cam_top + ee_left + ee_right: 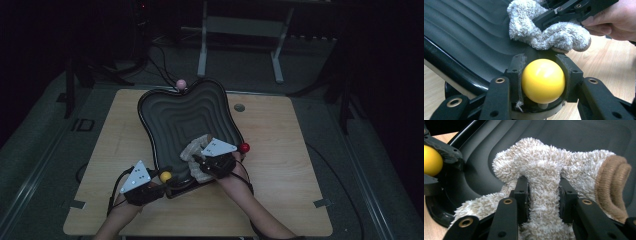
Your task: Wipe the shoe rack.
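A black tray (180, 117) with stepped wavy ridges lies tilted on the wooden table. It carries ball knobs at its corners. My left gripper (161, 182) is at the near corner, shut on the yellow ball knob (543, 80), with the pads pressing both sides of it. A fluffy beige cloth (541, 165) with a brown knitted cuff (611, 185) rests on the tray's near part. My right gripper (544, 192) is shut on a fold of this cloth (192, 149). In the left gripper view the cloth (536, 32) hangs just beyond the yellow ball, under the right gripper (564, 12).
A pink ball knob (181, 83) sits at the tray's far edge and a red one (244, 147) at its right edge. The table (280, 150) has a round hole (239, 107) behind the tray. Dark stands and cables lie on the floor beyond.
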